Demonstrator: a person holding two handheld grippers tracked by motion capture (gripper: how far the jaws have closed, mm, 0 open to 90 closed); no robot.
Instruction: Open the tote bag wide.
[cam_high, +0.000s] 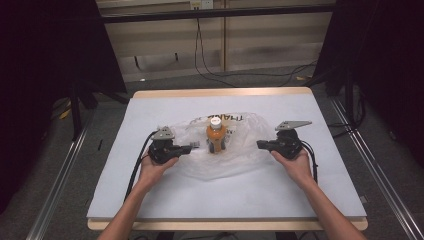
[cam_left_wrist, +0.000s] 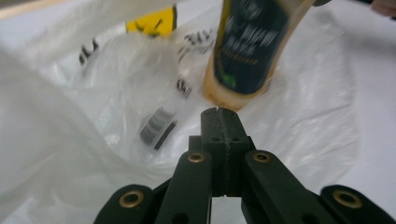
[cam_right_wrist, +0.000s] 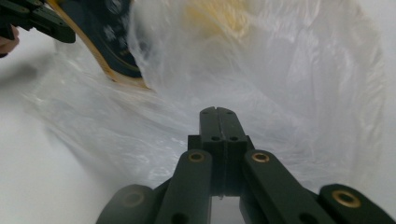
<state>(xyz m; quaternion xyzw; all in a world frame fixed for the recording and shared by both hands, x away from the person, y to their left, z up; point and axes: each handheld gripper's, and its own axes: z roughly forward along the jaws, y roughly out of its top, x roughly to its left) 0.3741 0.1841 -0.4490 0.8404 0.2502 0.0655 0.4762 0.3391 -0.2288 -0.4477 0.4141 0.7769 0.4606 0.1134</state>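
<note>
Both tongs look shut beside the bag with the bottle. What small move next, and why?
Probably open the left tongs to pinch the clear plastic bag: both tongs are shut with no film visibly held, and the orange bottle with the white cap stands upright on it.

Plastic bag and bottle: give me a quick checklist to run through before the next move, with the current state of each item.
1. Bottle standing upright on the plastic bag: ok.
2. White cap on the bottle: ok.
3. Left gripper jaws pressed together, nothing visible between them: ok; whether film is pinched, cannot tell.
4. Right gripper jaws also together: ok; bag caught or not, cannot tell.
5. Grippers on opposite sides of the bottle, both pointing inward: ok.
6. Bag mouth open enough for the bottle: cannot tell, film is crumpled.
</note>
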